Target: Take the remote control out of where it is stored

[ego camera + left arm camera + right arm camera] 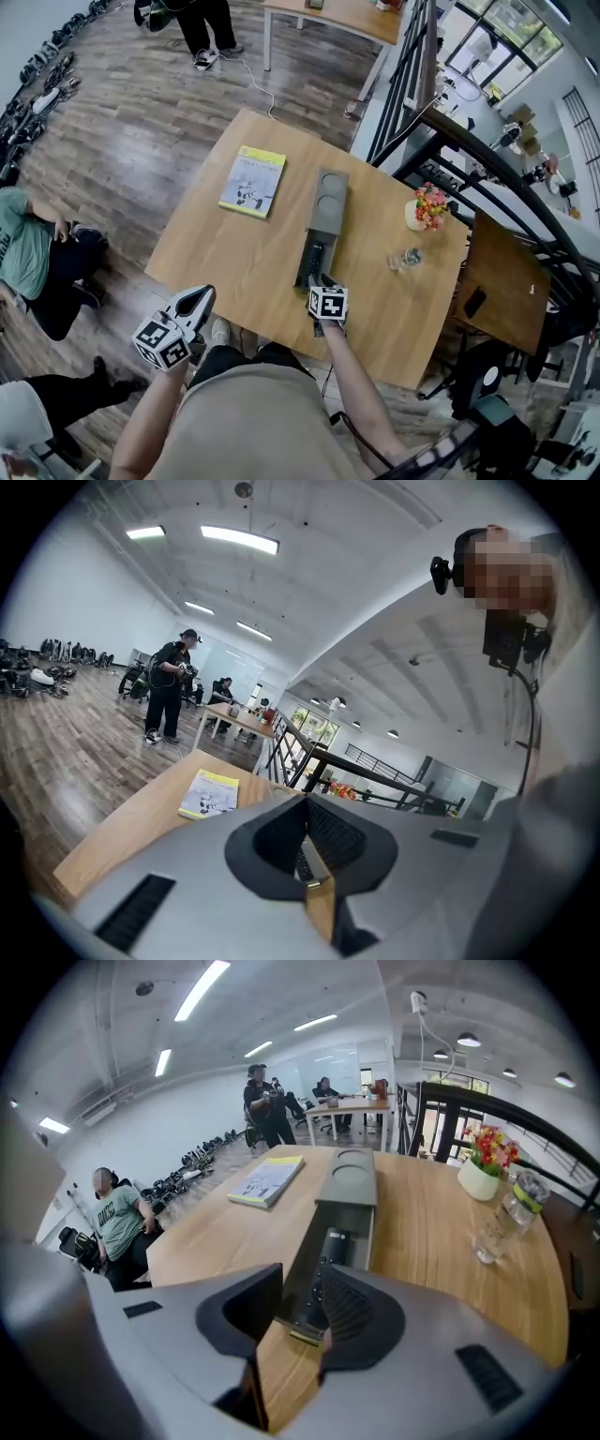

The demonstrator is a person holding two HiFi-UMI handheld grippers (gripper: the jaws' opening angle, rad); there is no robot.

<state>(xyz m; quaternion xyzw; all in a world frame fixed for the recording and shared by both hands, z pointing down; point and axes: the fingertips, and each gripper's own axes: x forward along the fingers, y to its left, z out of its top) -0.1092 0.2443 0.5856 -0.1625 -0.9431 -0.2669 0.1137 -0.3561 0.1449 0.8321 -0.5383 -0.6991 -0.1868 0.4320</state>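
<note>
A long grey storage box (330, 200) lies in the middle of the wooden table (234, 272), and its tray (298, 1269) is slid out toward me. The black remote control (317, 255) lies flat in the tray, buttons up, and is also plain in the right gripper view (330, 1251). My right gripper (322, 278) is shut, its tips (302, 1321) right at the tray's near end, short of the remote. My left gripper (200, 298) hovers off the table's near-left edge with its jaws together, holding nothing; its view (307, 869) looks over the table.
A yellow-green booklet (253, 181) lies left of the box. A small flower pot (427, 208) and a clear bottle (405, 258) stand to the right. A black stair railing (487, 159) runs past the far right. A person sits on the floor (37, 253) at the left.
</note>
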